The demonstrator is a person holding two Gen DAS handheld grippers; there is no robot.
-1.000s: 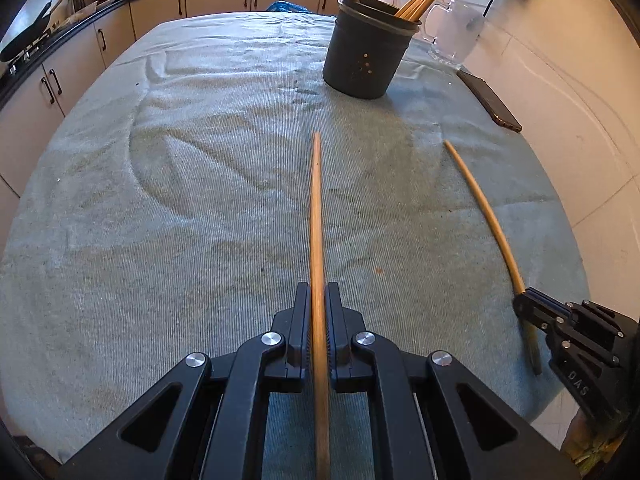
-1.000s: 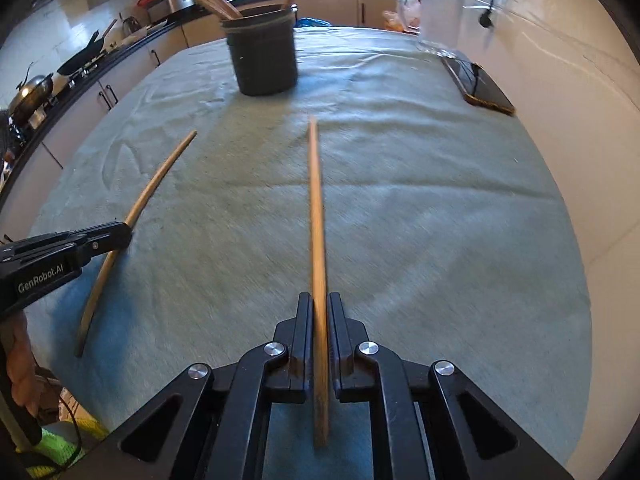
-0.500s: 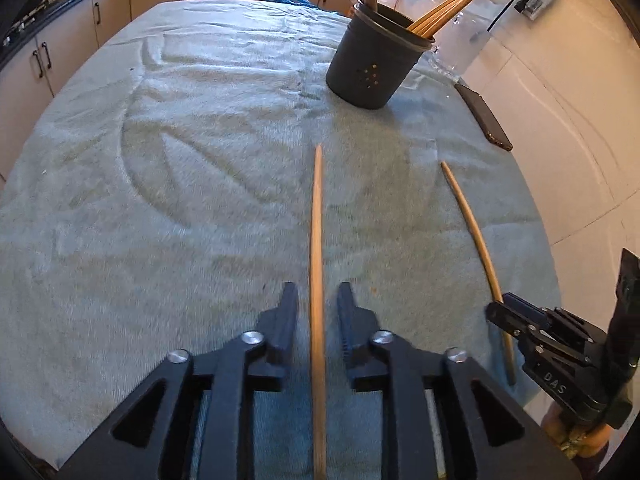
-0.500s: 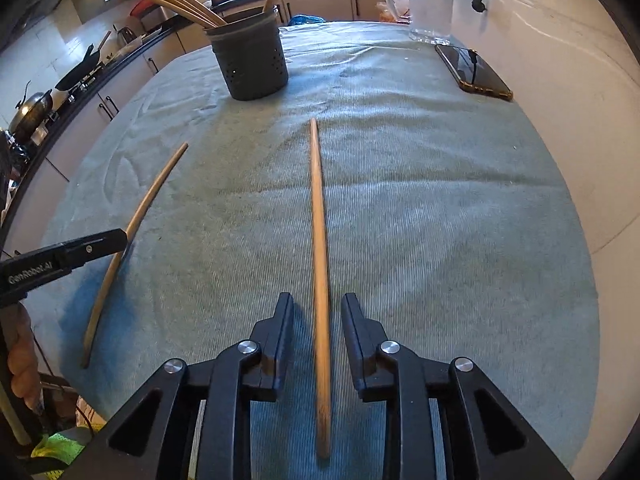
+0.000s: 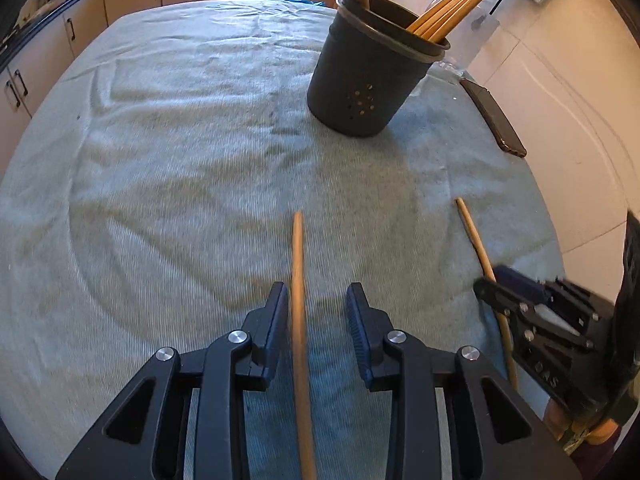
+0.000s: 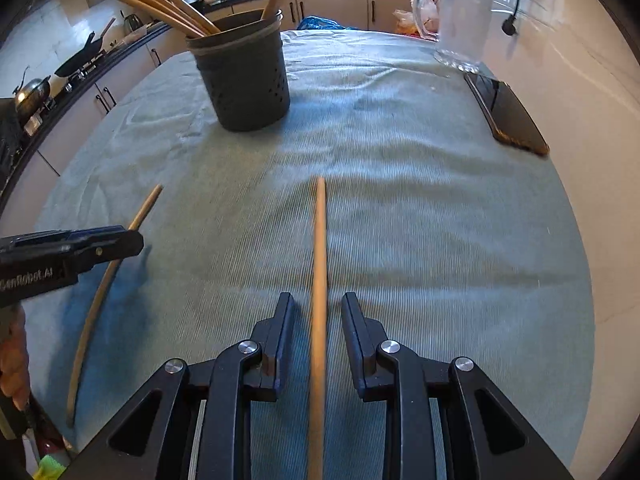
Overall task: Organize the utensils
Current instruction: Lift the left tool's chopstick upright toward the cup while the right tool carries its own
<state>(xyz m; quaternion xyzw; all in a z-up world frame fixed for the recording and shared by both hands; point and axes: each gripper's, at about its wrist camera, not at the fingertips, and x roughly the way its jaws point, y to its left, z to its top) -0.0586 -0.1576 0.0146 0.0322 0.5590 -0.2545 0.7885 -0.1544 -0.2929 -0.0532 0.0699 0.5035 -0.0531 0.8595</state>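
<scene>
Here, the left gripper [image 5: 316,292] first: jaws opening, with the left chopstick [image 5: 298,320] between them but not pressed (closer to the left pad, a clear gap to the right one). Lying flat on the green cloth [image 5: 160,200], long axis straight along the gripper's own line, far tip pointing ahead. Near end running back under the gripper and out of view. Ahead of the tip and a little to the right, well apart from it, the dark utensil holder [image 5: 360,92], standing upright, with several more chopsticks leaning out of it to the right.

Then the right gripper [image 6: 317,300]: jaws apart, gripping nothing, with the right chopstick [image 6: 319,280] between them and touching neither pad. Also flat on the cloth, long axis along the gripper's line, far tip pointing ahead. Holder ahead and to the left of that tip, well apart. Near end hidden below the gripper.

From the left gripper, the right chopstick off to the right, partly covered by the other gripper. From the right gripper, the left chopstick off to the left, likewise partly covered. Roughly parallel, both tips toward the holder's end of the cloth, well apart from each other.

Farther ahead on the right, a dark phone [image 6: 512,120] flat at the cloth's edge, and just beyond it a glass jug [image 6: 460,20].
</scene>
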